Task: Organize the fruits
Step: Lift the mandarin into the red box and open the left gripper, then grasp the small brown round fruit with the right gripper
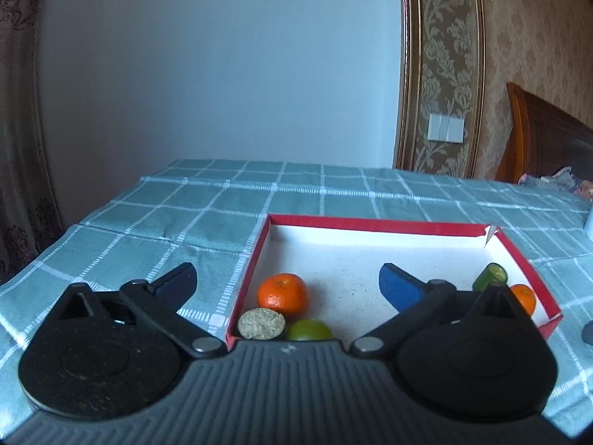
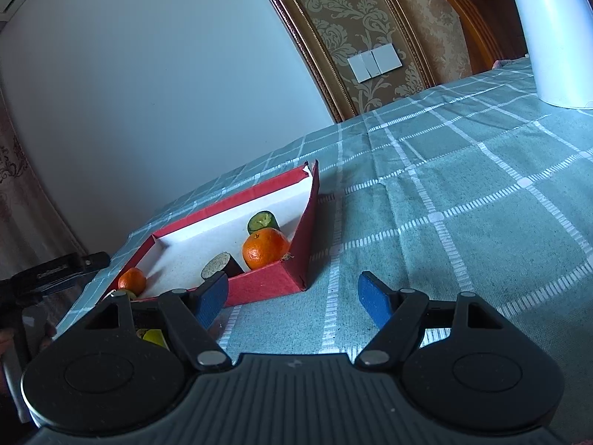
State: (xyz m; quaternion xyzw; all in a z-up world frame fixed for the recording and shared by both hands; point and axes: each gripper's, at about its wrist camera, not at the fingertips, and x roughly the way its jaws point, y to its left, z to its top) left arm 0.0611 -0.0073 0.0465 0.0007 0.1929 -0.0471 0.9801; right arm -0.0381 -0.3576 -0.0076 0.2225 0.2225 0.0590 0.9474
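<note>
1. Red box (image 1: 389,222), white inside, lies on the desk; it holds all the fruit in view.
2. Left corner: orange tangerine (image 1: 283,294), a cut piece with a pale round face (image 1: 261,323), and a green lime (image 1: 309,330), close together.
3. Right corner: second tangerine (image 2: 265,248) just in front of a dark green cut piece (image 2: 262,222).
4. Left gripper (image 1: 287,283) hangs over the box's near edge, jaws spread wide, nothing between them.
5. Right gripper (image 2: 292,296) is parted over bare cloth, beside the box, empty.
6. Desk wears a teal checked tablecloth (image 2: 463,204); plain pale wall, patterned wallpaper panel with a white switch plate (image 2: 374,62).
7. Right wrist view alone shows a white kettle (image 2: 548,33); left wrist view alone shows a wooden headboard (image 1: 541,141).
</note>
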